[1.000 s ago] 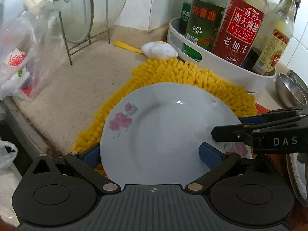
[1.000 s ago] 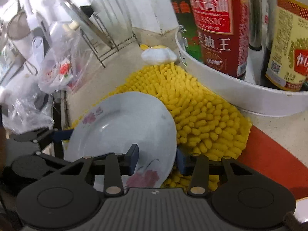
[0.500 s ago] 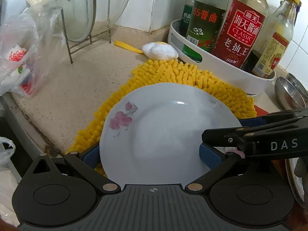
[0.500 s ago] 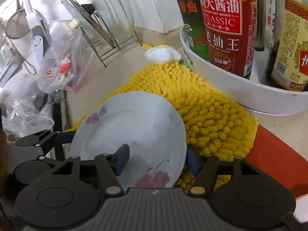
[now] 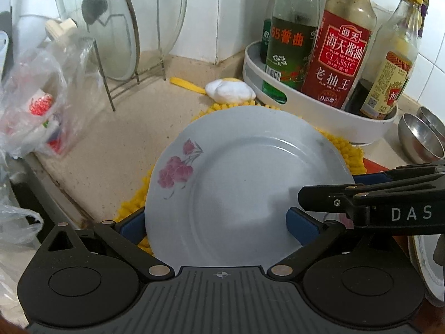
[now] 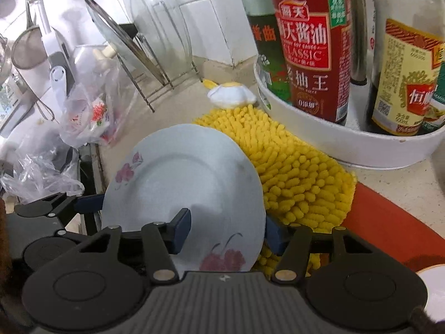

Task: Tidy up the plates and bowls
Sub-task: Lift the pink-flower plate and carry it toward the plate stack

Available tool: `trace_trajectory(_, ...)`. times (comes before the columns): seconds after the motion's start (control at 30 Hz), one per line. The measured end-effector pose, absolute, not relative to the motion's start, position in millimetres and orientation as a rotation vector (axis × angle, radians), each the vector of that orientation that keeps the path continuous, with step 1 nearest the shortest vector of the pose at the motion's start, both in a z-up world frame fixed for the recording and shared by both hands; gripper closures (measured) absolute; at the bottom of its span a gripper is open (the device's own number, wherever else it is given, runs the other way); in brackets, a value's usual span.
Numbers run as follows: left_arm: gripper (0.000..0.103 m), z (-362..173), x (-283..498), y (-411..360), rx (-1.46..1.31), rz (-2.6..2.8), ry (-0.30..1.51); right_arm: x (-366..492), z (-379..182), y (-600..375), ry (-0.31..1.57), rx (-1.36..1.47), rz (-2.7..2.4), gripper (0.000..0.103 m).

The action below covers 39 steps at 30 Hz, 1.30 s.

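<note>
A white plate with pink flowers (image 5: 244,183) is held tilted above the yellow chenille mat (image 6: 292,172). My left gripper (image 5: 219,225) has one blue pad under the plate's near rim and one on its face; the jaws are wide, with the plate's rim between them. My right gripper (image 6: 228,231) grips the plate's opposite rim (image 6: 230,253), one pad on top and one beneath. The right gripper's fingers (image 5: 361,200) cross the right of the left wrist view. The plate (image 6: 180,189) fills the middle of the right wrist view.
A white tray (image 5: 319,114) with sauce bottles (image 5: 342,41) stands behind the mat. Glass lids (image 5: 111,27) lean in a wire rack at back left. Plastic bags (image 5: 36,111) lie at left. Steel bowls (image 5: 420,139) sit at right. Another plate rim (image 5: 428,267) shows lower right.
The plate has been lifted and tilted up off the mat, held by both grippers. Both cameras have risen with it.
</note>
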<state>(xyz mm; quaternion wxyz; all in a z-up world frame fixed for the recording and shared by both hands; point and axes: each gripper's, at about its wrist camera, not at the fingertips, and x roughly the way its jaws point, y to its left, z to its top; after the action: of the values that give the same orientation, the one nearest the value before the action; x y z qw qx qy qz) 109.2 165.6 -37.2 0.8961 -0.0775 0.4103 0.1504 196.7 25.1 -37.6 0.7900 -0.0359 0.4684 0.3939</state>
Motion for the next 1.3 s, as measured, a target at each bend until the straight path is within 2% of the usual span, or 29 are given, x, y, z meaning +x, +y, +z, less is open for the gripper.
trace_trajectory(0.43,0.002,-14.1,101.3,138.8,-0.145,0.306,0.789,188.2,-10.2,-1.1,0.958,-0.048,0.832,0.05)
trace_trajectory(1.3,0.002,6.6,136.9,59.7,-0.039,0.117,0.729,193.2,16.0,-89.5,0.888,0.054,0.627,0.05)
